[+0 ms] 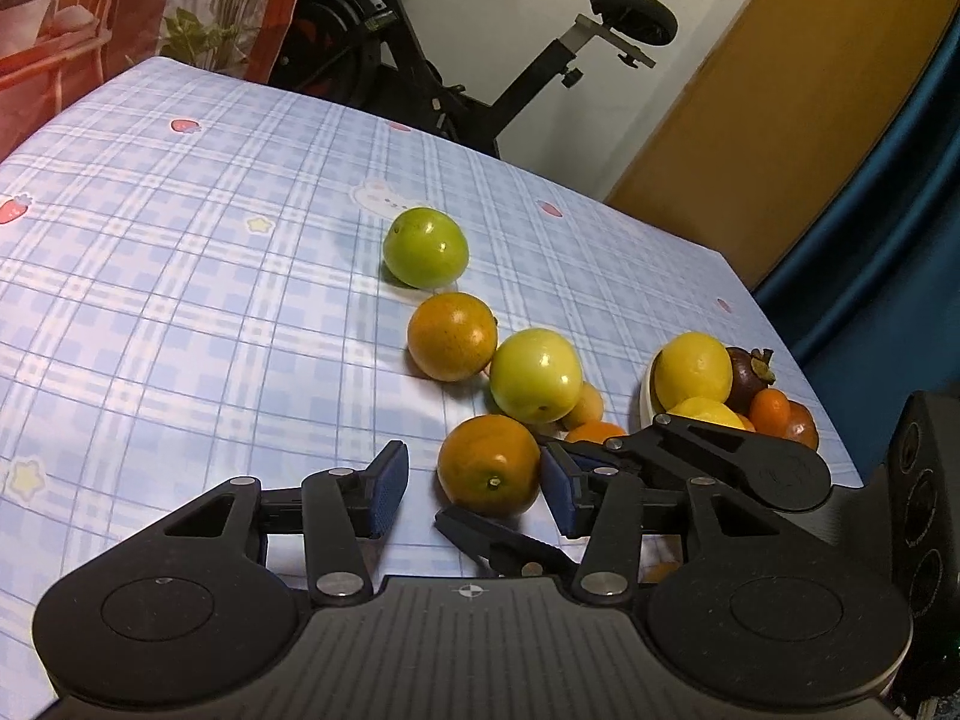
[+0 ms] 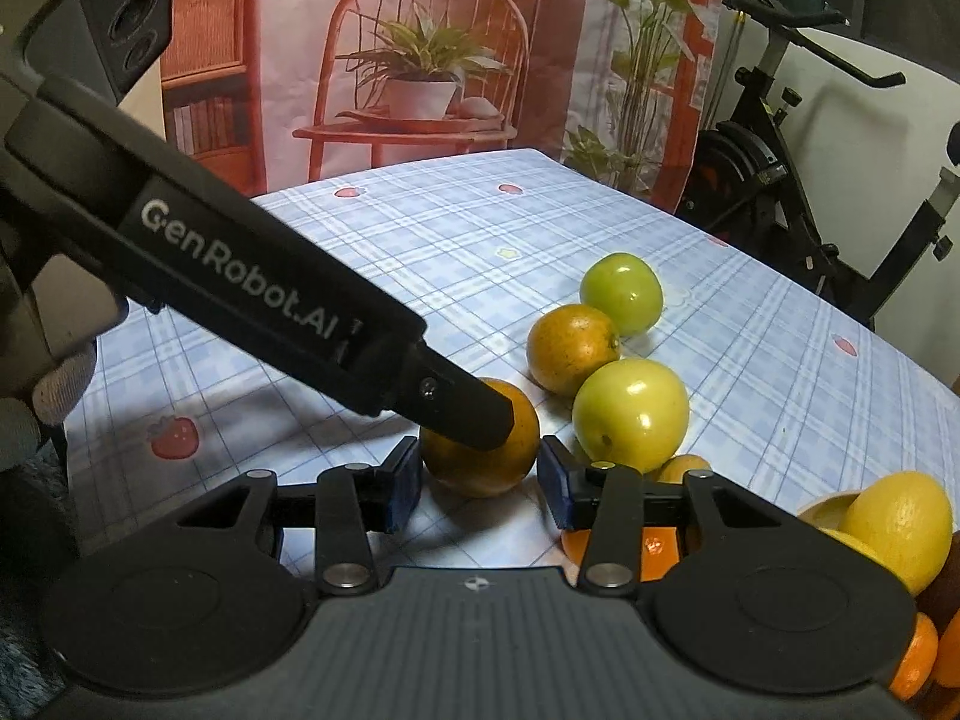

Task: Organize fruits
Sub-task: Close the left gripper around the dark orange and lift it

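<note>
**A:** Fruits lie loose on the checked tablecloth [image 1: 180, 300]. Where do the grippers stand?

**B:** Both are at the near orange [image 1: 489, 465], at the front of the cluster. The right gripper [image 2: 480, 480] has a blue pad against each flank of it, so it is clamped on that orange, which rests on the cloth.

**A:** And the left gripper [image 1: 474, 483]?

**B:** It is released. Its jaws straddle the same orange. One pad is close by the orange's right side, and bare cloth shows between the other pad and the fruit. From the right wrist view, one of its black fingers crosses over the top of the orange.

**A:** So the two tools crowd each other?

**B:** Yes, their fingers cross around that one fruit.

**A:** What else is near?

**B:** A pale green fruit [image 1: 536, 375] sits just behind the orange, touching a second orange [image 1: 452, 336]. A darker green fruit [image 1: 426, 247] lies beyond that. To the right is a bowl [image 1: 645, 396] holding a lemon [image 1: 693, 369], a mangosteen [image 1: 750, 375] and small oranges. An exercise bike [image 1: 420, 60] stands past the table.
</note>
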`<move>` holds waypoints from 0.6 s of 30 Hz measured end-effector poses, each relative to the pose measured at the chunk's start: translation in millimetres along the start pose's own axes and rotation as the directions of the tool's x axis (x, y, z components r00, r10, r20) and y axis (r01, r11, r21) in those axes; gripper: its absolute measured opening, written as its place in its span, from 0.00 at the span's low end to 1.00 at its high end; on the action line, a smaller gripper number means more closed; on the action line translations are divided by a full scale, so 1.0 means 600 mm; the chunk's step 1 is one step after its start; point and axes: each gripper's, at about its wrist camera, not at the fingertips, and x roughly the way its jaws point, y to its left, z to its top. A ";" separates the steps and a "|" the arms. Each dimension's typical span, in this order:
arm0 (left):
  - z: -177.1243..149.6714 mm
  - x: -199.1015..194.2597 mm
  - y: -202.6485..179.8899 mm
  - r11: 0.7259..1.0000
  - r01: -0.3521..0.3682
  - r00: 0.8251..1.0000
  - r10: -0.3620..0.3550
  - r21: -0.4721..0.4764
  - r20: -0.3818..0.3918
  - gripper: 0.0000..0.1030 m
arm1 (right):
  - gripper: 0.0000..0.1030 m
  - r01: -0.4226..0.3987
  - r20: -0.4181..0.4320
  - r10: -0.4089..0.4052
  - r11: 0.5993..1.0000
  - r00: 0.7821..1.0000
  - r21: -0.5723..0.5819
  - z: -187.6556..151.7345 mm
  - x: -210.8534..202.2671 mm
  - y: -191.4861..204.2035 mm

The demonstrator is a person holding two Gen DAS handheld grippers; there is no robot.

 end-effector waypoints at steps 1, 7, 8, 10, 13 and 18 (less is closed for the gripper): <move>-0.001 0.001 0.000 1.000 0.001 1.000 -0.001 -0.001 -0.001 0.50 | 0.44 0.000 0.001 0.000 1.000 1.000 0.002 0.000 -0.001 0.001; -0.004 0.004 -0.001 1.000 0.006 1.000 -0.006 -0.002 -0.008 0.50 | 0.44 0.010 0.002 -0.010 1.000 1.000 -0.001 -0.001 -0.004 0.007; -0.005 0.003 -0.002 1.000 0.006 1.000 -0.006 -0.002 -0.009 0.50 | 0.44 0.011 0.002 -0.011 1.000 1.000 -0.005 -0.001 -0.004 0.008; -0.006 0.004 -0.002 1.000 0.008 1.000 -0.008 -0.001 -0.011 0.49 | 0.44 0.009 0.003 -0.009 1.000 1.000 -0.007 -0.003 -0.004 0.009; -0.006 0.006 -0.003 1.000 0.008 1.000 -0.008 0.000 -0.012 0.48 | 0.43 0.008 0.003 -0.008 1.000 1.000 -0.008 -0.003 -0.004 0.011; -0.008 0.008 -0.003 1.000 0.027 0.999 -0.027 -0.005 -0.018 0.42 | 0.43 0.007 0.003 -0.007 1.000 1.000 -0.016 -0.005 -0.006 0.014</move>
